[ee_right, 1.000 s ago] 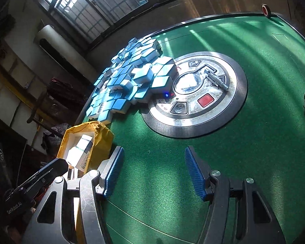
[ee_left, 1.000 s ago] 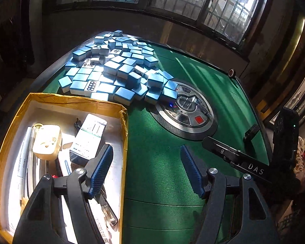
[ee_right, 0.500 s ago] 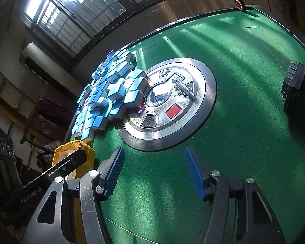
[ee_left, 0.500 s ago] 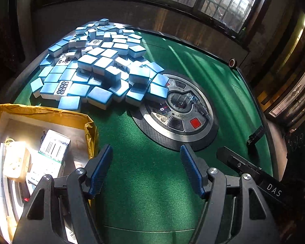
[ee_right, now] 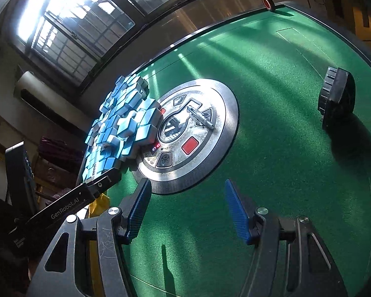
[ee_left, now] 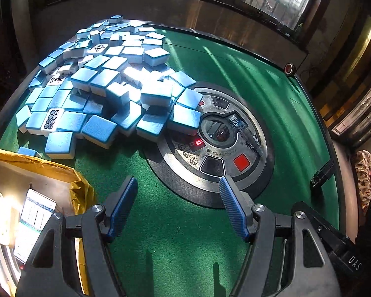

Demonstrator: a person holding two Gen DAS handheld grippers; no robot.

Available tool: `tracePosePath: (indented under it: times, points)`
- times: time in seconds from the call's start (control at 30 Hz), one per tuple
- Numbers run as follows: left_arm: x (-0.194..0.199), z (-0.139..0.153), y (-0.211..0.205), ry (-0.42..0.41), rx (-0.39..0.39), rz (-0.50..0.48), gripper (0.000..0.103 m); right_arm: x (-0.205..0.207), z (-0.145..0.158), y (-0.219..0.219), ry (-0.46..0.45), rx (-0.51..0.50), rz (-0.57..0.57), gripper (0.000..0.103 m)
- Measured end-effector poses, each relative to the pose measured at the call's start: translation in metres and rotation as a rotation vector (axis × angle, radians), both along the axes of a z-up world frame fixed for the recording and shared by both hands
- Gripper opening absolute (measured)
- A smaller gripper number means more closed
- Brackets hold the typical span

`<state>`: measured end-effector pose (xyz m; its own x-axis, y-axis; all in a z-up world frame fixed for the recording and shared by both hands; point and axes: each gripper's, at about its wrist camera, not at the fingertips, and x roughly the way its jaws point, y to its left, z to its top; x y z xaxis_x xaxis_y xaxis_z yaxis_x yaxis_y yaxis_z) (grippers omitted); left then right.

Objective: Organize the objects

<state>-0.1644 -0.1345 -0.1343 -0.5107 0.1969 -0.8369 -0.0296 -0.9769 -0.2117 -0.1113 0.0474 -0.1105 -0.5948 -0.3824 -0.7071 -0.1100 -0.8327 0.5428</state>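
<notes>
Item: my 2 grippers, left gripper (ee_left: 178,205) and right gripper (ee_right: 188,210), both spread wide, grasping nothing, over green table (ee_left: 247,74). Mahjong tiles (ee_left: 106,84) heaped beside centre console (ee_left: 220,141); yellow box (ee_left: 37,165) near left.

Left gripper (ee_left: 178,205) shifted off yellow box (ee_left: 37,165) (toward hub).

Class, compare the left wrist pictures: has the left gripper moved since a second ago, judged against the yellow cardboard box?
Yes. The left gripper has moved right, away from the yellow cardboard box and toward the round silver centre console; its jaws stand open and empty.
</notes>
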Motion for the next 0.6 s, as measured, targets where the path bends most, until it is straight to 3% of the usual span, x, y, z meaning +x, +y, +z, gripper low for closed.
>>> tracePosePath:
  times: [0.17, 0.4, 0.6]
  points:
    - [-0.007, 0.001, 0.031, -0.009, 0.013, -0.040, 0.068, 0.002, 0.002, 0.024, -0.014, -0.011, -0.081, 0.056]
    - [0.017, 0.002, 0.040, 0.001, 0.000, -0.025, 0.068, -0.002, -0.006, 0.029, -0.052, -0.033, -0.077, 0.056]
    - [0.088, 0.026, -0.010, 0.107, -0.163, 0.137, 0.068, 0.002, -0.003, 0.001, -0.025, -0.011, 0.028, 0.056]
